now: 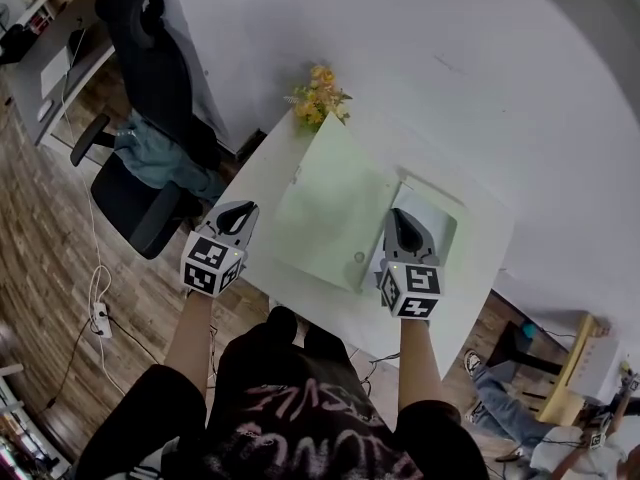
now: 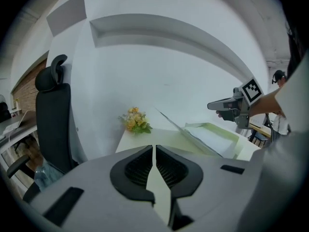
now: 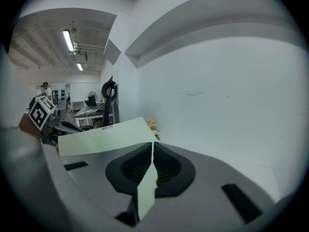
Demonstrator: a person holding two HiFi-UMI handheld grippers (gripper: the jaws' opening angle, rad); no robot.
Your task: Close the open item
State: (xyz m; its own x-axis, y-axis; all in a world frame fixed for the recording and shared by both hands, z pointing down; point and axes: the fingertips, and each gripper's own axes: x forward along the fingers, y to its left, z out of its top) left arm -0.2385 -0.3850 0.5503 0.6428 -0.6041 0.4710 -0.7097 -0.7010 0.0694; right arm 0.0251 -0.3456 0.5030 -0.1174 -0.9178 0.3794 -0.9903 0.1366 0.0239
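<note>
A pale green flat box lies open on the white table [image 1: 268,163]. Its lid [image 1: 330,213] stands tilted up toward the left, above the tray half [image 1: 437,220]. My right gripper [image 1: 403,218] hovers over the tray's near edge, just right of the lid, jaws shut on nothing. Off the table's left edge, clear of the box, my left gripper [image 1: 238,215] is also shut and empty. The left gripper view shows the lid [image 2: 182,128] edge-on, the tray [image 2: 218,137] and the right gripper [image 2: 226,105]. From the right gripper view the lid's outer face [image 3: 104,137] fills the left.
A small bunch of yellow flowers [image 1: 318,96] sits at the table's far corner against the white wall. To the left of the table is a black office chair [image 1: 150,98] with a cloth on it. Cables and a power strip [image 1: 100,318] lie on the wood floor.
</note>
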